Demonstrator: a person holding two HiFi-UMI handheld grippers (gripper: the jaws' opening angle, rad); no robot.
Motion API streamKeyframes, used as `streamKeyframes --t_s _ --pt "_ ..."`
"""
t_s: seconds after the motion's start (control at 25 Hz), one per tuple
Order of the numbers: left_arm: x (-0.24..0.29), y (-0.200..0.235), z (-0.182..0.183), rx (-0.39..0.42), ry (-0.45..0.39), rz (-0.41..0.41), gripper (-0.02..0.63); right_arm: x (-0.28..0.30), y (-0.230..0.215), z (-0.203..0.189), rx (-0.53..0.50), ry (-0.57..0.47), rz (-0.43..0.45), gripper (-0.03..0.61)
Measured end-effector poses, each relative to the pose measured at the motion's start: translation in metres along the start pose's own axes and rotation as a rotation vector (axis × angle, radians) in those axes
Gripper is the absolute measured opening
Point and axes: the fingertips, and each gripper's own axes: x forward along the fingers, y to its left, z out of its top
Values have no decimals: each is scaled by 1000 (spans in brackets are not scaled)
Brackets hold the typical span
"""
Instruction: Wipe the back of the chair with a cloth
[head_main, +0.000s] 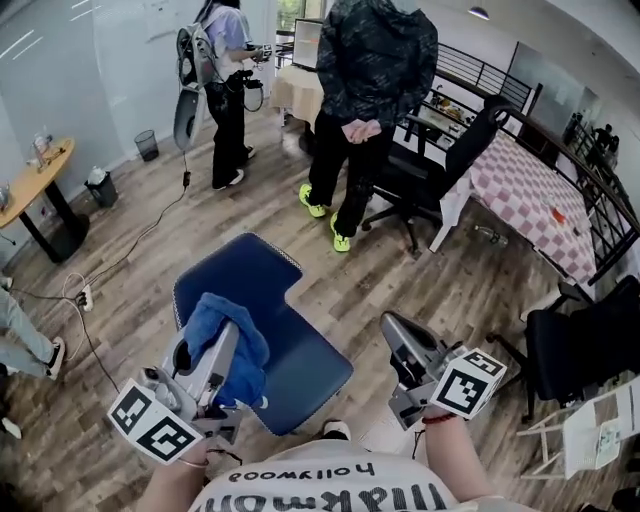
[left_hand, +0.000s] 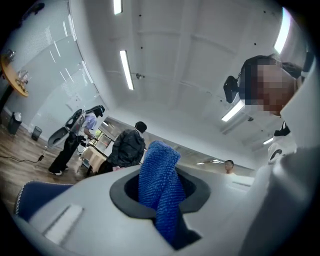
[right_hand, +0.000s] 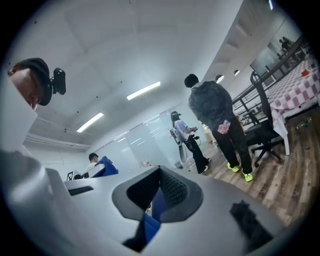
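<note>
On the wooden floor (head_main: 130, 300), directly in front of the person holding the grippers, a blue chair (head_main: 290, 350) is positioned. A white stitched border is visible along its far edge.

At the left edge of the chair, as seen in the head view, the left gripper (head_main: 228, 335) is held. Its jaws are clamped on a blue cloth (head_main: 212, 312). In the left gripper view, the cloth (left_hand: 160, 170) is seen pinched in the left gripper (left_hand: 160, 195); one fold stands up above the jaws and the remainder hangs below them. In the head view, the cloth is bunched around the gripper tip and overlaps the chair's left edge. Whether the cloth touches the chair cannot be determined.

Beside the right edge of the chair, the right gripper (head_main: 392, 325) is held clear of the upholstery. In the right gripper view, the jaws of the right gripper (right_hand: 160, 192) are drawn together with nothing gripped; a strip of the blue chair (right_hand: 150, 225) is visible through the slot beneath them.

Further across the floor, a standing person in a dark jacket (head_main: 375, 90) is seen with the back turned, and a black office chair (head_main: 440, 170) stands just beside that person.
</note>
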Motion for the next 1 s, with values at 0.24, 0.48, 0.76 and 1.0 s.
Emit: streamKeyframes --t_s 0.24,0.48,0.76,1.0 --pt "23 14 -4 20 -67 165 66 42 -35 18 4 107 137 15" --pt "20 30 -20 1 -108 338 66 85 -46 -2 37 236 277 15" --pt "2 52 -52 -21 -104 477 66 113 -49 -62 116 371 374 15" --pt "-11 72 -80 -42 -87 537 66 123 -49 -104 178 445 397 15"
